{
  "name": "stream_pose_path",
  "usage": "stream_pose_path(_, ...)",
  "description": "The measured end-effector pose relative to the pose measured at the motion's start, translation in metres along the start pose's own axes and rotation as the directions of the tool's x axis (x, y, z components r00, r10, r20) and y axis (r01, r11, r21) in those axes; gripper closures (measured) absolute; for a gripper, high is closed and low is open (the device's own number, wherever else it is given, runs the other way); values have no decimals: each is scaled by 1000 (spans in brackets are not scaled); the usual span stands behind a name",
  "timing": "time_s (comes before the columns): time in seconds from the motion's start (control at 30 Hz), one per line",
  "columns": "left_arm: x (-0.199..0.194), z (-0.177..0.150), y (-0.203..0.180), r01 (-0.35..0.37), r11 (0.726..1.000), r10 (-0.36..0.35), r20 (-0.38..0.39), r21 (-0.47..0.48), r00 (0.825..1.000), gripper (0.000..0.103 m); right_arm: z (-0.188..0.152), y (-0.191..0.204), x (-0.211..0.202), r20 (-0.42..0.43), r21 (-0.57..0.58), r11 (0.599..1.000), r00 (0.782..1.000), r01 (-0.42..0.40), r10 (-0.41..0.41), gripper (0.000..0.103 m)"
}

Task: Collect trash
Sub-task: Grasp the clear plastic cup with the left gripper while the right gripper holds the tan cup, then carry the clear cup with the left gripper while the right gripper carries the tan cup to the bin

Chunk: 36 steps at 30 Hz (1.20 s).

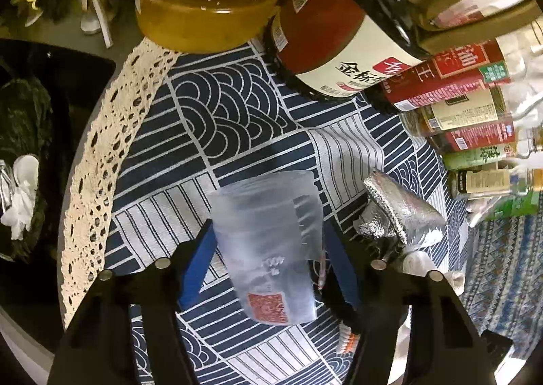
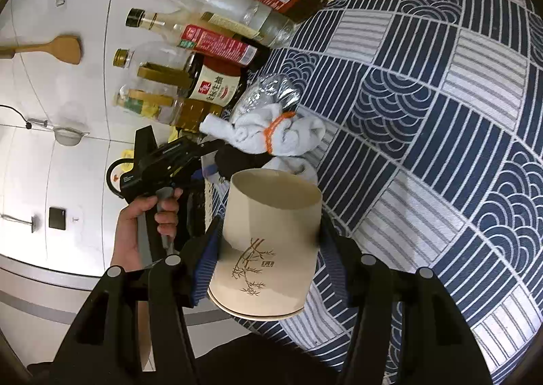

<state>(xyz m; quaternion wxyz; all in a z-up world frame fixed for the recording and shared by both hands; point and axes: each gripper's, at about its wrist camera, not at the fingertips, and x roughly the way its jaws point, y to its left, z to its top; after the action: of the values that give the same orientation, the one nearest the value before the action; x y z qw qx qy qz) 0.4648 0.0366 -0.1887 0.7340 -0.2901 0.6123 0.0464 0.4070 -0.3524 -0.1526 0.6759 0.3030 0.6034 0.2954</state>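
Observation:
My left gripper (image 1: 268, 249) is shut on a clear plastic cup (image 1: 268, 249) with a red label, held above the blue patterned tablecloth (image 1: 220, 113). A crumpled silver foil wrapper (image 1: 400, 212) lies just right of it. My right gripper (image 2: 268, 242) is shut on a beige paper cup (image 2: 268, 242) with a bamboo drawing, held near the table edge. In the right wrist view the left gripper (image 2: 163, 161) and the hand holding it show to the left, beside a white cloth with an orange band (image 2: 271, 134) and the foil wrapper (image 2: 268, 93).
A row of sauce and oil bottles (image 1: 339, 39) stands along the back of the table, also in the right wrist view (image 2: 217, 45). A black bin bag (image 1: 23, 154) holding white tissue sits left of the table's lace edge (image 1: 112, 154). A white stool (image 1: 91, 1) stands beyond.

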Motion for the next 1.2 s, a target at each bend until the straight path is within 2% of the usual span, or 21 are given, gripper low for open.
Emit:
stream_pose_path(0.1,-3,-4,2,4,1000,-4,12,4,1000,46,-2,6,3,-12,-18,1000,1000,-1,1,46)
stream_pose_path(0.33,-13,-20,16,28,1000,-28,12,-7,1000,46,-6,18,9,-31,-50,999,1000,-2,1,46)
stream_pose_path(0.5,-27,-32,27,85,996,-85,23,-24,996,46,-15,26,14,-35,-55,998,999,1,-3,46)
stream_pose_path(0.7,-42,-48,36,117,993,-116,38,-2,992,46,-26,36,25,-52,-64,998,999,14,-18,46)
stream_pose_path(1.2,-83,-86,86,246,969,-244,55,-25,968,46,-45,95,82,-139,-132,990,988,54,-72,46)
